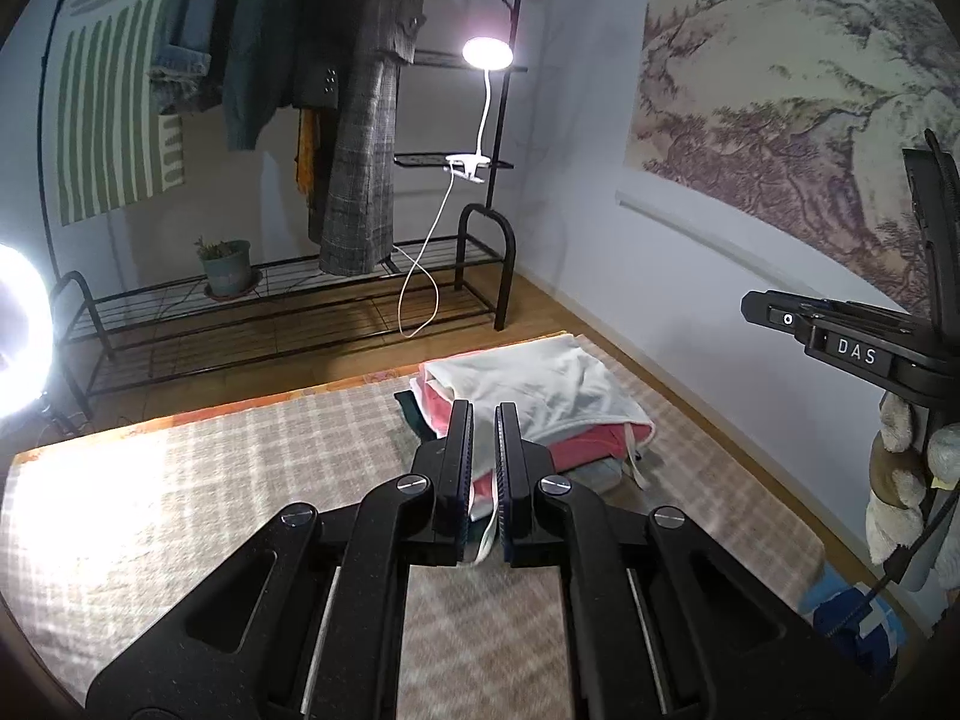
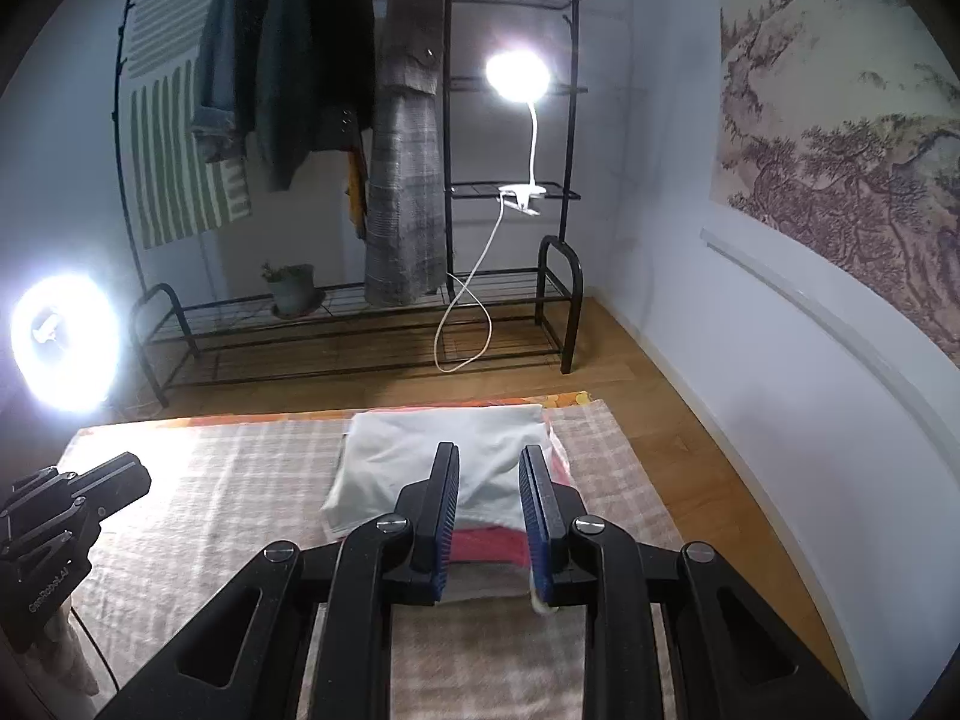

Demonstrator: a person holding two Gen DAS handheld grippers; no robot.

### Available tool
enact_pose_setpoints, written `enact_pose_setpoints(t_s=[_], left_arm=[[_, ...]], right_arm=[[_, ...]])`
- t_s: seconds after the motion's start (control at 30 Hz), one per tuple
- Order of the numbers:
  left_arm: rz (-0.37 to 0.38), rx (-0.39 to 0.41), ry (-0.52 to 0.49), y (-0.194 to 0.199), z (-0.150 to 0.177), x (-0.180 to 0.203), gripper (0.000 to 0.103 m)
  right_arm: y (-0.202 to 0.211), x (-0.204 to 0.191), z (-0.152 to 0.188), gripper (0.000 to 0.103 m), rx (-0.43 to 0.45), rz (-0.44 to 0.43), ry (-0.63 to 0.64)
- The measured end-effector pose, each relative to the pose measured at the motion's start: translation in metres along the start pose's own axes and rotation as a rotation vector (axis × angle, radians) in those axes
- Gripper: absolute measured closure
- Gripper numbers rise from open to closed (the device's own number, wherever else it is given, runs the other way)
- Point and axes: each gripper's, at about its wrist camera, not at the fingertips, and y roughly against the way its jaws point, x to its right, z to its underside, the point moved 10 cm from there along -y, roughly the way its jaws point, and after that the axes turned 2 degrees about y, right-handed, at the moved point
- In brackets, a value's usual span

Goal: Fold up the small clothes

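A folded white garment (image 1: 540, 384) (image 2: 432, 432) tops a small pile, over a pink garment (image 1: 582, 450) (image 2: 486, 546) and darker pieces, on the far right part of a checked blanket (image 1: 180, 480) (image 2: 240, 480). My left gripper (image 1: 483, 405) hovers above the pile's near left side, its jaws shut with only a slit between them and nothing gripped. My right gripper (image 2: 489, 450) hangs over the pile's near edge, its jaws a little apart and empty, the white cloth showing through the gap. Each gripper appears at the other view's edge: the right gripper (image 1: 747, 306), the left gripper (image 2: 141, 477).
A black coat rack (image 2: 570, 276) with hanging coats, a lit clip lamp (image 2: 517, 77) and a potted plant (image 2: 291, 288) stands against the far wall. A ring light (image 2: 63, 348) glares at the left. Wooden floor and a wall run along the right. A plush toy (image 1: 900, 480) hangs at the right edge.
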Motion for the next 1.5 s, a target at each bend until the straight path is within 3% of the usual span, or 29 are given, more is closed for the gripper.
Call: enact_pose_setpoints(t_s=[0.3, 0.7, 0.87, 0.97, 1.03, 1.1, 1.17, 1.23, 1.3, 1.43, 1.5], left_arm=[[-0.009, 0.032, -0.044, 0.069, 0.029, -0.005, 0.098], [-0.001, 0.026, 0.0, 0.097, 0.082, -0.034, 0.098], [-0.017, 0.018, 0.014, 0.098, 0.105, -0.051, 0.098], [-0.022, 0.012, 0.027, 0.097, 0.115, -0.062, 0.098], [-0.027, 0.014, 0.023, 0.098, 0.12, -0.069, 0.089], [-0.028, 0.021, 0.018, 0.098, 0.122, -0.072, 0.075], [-0.028, 0.02, 0.009, 0.098, 0.124, -0.073, 0.074], [-0.034, 0.024, -0.003, 0.1, 0.125, -0.074, 0.066], [-0.041, 0.037, -0.004, 0.104, 0.126, -0.075, 0.05], [-0.055, 0.044, -0.022, 0.106, 0.129, -0.075, 0.039], [-0.061, 0.054, -0.029, 0.108, 0.129, -0.075, 0.031]], right_arm=[[0.064, -0.036, 0.03, 0.083, 0.031, -0.034, -0.067], [0.09, -0.087, 0.083, 0.075, 0.058, 0.014, -0.061], [0.088, -0.102, 0.095, 0.063, 0.078, 0.041, -0.074], [0.085, -0.11, 0.101, 0.051, 0.089, 0.047, -0.082], [0.083, -0.115, 0.105, 0.046, 0.1, 0.051, -0.083], [0.08, -0.12, 0.109, 0.04, 0.106, 0.055, -0.082], [0.077, -0.124, 0.112, 0.034, 0.105, 0.048, -0.084], [0.074, -0.128, 0.115, 0.031, 0.105, 0.044, -0.082], [0.072, -0.13, 0.115, 0.028, 0.112, 0.047, -0.079], [0.072, -0.129, 0.116, 0.011, 0.146, 0.055, -0.092], [0.071, -0.128, 0.116, 0.008, 0.158, 0.053, -0.102]])
